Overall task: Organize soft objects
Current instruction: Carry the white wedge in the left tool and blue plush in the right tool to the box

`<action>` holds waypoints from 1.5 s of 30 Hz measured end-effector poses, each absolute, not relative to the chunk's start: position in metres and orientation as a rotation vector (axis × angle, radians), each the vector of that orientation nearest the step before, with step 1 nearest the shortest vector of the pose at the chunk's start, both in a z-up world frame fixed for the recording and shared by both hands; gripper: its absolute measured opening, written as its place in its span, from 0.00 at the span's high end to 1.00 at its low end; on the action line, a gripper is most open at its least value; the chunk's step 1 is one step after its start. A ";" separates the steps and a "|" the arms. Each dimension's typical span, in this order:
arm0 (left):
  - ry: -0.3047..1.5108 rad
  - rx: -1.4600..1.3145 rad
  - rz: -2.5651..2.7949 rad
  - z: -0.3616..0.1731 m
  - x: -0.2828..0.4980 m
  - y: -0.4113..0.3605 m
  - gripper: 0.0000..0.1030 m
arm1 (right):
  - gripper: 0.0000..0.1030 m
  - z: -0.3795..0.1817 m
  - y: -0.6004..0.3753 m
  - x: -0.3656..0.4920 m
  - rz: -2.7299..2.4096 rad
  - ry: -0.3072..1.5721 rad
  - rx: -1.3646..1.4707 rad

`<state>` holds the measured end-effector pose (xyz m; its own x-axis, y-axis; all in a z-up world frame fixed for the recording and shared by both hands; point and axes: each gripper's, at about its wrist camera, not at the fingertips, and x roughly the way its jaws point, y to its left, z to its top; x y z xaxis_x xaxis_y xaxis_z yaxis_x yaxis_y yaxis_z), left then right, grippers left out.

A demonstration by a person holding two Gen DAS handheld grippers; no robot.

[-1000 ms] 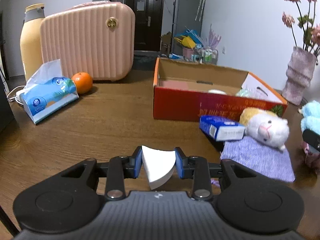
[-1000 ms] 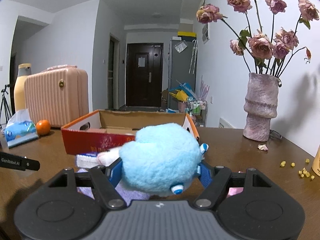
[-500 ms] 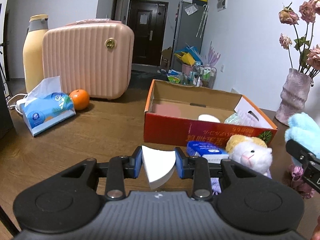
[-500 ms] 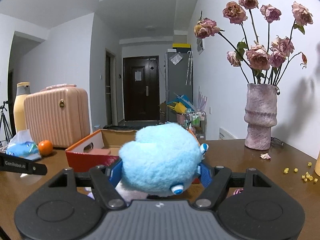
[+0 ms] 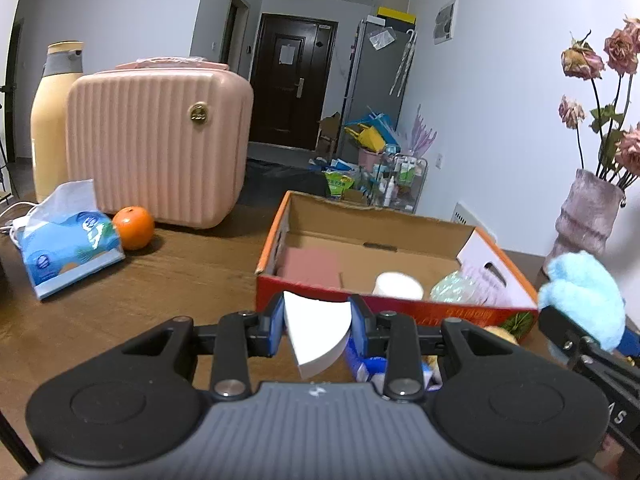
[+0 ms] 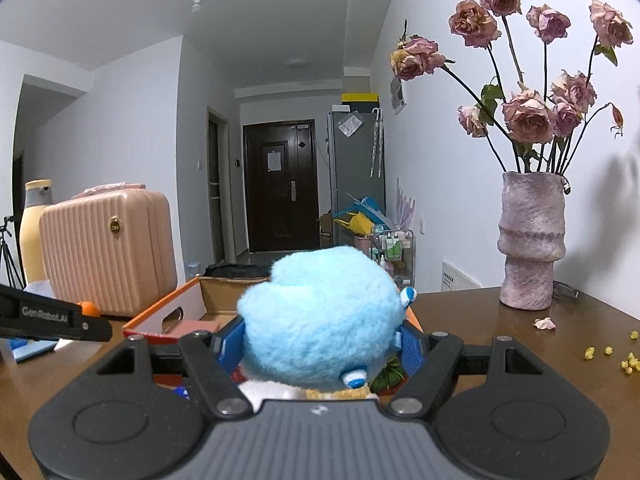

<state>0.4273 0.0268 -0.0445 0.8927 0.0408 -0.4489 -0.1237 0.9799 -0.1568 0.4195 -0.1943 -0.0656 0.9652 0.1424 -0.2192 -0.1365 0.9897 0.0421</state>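
Left wrist view: the left gripper (image 5: 316, 330) pinches a white wedge-shaped foam sponge (image 5: 316, 330) between its blue pads, above the brown wooden table (image 5: 180, 280) and just short of the near red wall of the open orange-and-red cardboard box (image 5: 400, 304). Bare tabletop lies to the left of the box, between it and the blue soft tissue pack (image 5: 68, 248), the round orange fruit (image 5: 133, 227) and the ribbed pink hard-shell case (image 5: 160, 148). The box's interior holds a pink flat pad, a white round piece and a clear crinkled bag, with bare cardboard floor along its far side. At the right edge the right gripper's side shows, with the fluffy light-blue plush toy (image 5: 584, 292) beside the box's right end.

The right wrist view shows the right gripper (image 6: 320, 344) clamped on that plush toy (image 6: 320, 316), its pads pressed into the fur on both sides; the box (image 6: 168, 316) sits beyond it to the left. Only this view shows the mauve ceramic vase (image 6: 532, 240) in full, with dried roses, and yellow crumbs on the table at right. Only the left view looks down into the box.

Compared with a second ago, both views sit higher and the box looms closer; the purple cloth and white plush animal have slipped behind the left gripper's body.
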 end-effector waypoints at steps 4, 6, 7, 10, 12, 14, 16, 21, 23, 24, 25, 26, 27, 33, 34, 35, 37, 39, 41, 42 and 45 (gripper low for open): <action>0.443 -0.194 0.078 -0.040 0.438 0.022 0.67 | 0.29 -0.062 -0.195 0.430 0.136 0.215 0.039; 0.435 -0.201 0.071 -0.038 0.443 0.020 0.67 | 0.29 -0.061 -0.196 0.436 0.136 0.209 0.046; 0.431 -0.203 0.068 -0.038 0.445 0.019 0.67 | 0.29 -0.060 -0.196 0.439 0.135 0.207 0.046; 0.422 -0.205 0.067 -0.036 0.452 0.017 0.67 | 0.29 -0.057 -0.195 0.448 0.132 0.193 0.047; 0.418 -0.208 0.066 -0.035 0.457 0.017 0.67 | 0.29 -0.055 -0.194 0.455 0.131 0.188 0.048; 0.416 -0.211 0.067 -0.035 0.463 0.017 0.67 | 0.29 -0.055 -0.194 0.462 0.129 0.188 0.052; 0.415 -0.213 0.069 -0.034 0.469 0.018 0.67 | 0.29 -0.055 -0.193 0.469 0.126 0.190 0.055; 0.405 -0.222 0.064 -0.033 0.486 0.020 0.67 | 0.29 -0.053 -0.191 0.487 0.127 0.193 0.060; 0.409 -0.227 0.061 -0.034 0.494 0.020 0.67 | 0.29 -0.053 -0.189 0.494 0.135 0.202 0.054; 0.410 -0.230 0.059 -0.034 0.498 0.020 0.67 | 0.29 -0.053 -0.188 0.498 0.138 0.204 0.050; 0.411 -0.231 0.060 -0.034 0.503 0.019 0.67 | 0.29 -0.052 -0.187 0.502 0.142 0.204 0.043; 0.411 -0.231 0.060 -0.035 0.507 0.019 0.67 | 0.29 -0.052 -0.186 0.504 0.144 0.205 0.039; 0.411 -0.232 0.060 -0.035 0.512 0.018 0.67 | 0.29 -0.052 -0.185 0.508 0.146 0.204 0.037; 0.412 -0.222 0.063 -0.037 0.532 0.014 0.67 | 0.29 -0.053 -0.178 0.531 0.153 0.224 0.021; 0.412 -0.220 0.064 -0.037 0.536 0.014 0.67 | 0.29 -0.053 -0.178 0.534 0.153 0.228 0.019; 0.413 -0.218 0.066 -0.038 0.538 0.014 0.67 | 0.29 -0.054 -0.177 0.537 0.154 0.233 0.015; 0.417 -0.211 0.070 -0.039 0.545 0.014 0.67 | 0.29 -0.054 -0.175 0.545 0.157 0.245 0.005; 0.417 -0.206 0.073 -0.040 0.550 0.014 0.67 | 0.29 -0.055 -0.174 0.552 0.157 0.254 -0.003; 0.416 -0.195 0.077 -0.041 0.556 0.013 0.67 | 0.29 -0.056 -0.173 0.558 0.154 0.260 -0.009; 0.416 -0.191 0.078 -0.041 0.559 0.012 0.67 | 0.29 -0.057 -0.173 0.561 0.151 0.263 -0.012; 0.414 -0.175 0.083 -0.043 0.566 0.010 0.67 | 0.29 -0.058 -0.172 0.569 0.144 0.272 -0.025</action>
<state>0.5664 0.0102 -0.0425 0.9124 0.0442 -0.4069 -0.1153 0.9816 -0.1521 0.5687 -0.1721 -0.0583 0.9531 0.1384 -0.2691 -0.1451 0.9894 -0.0050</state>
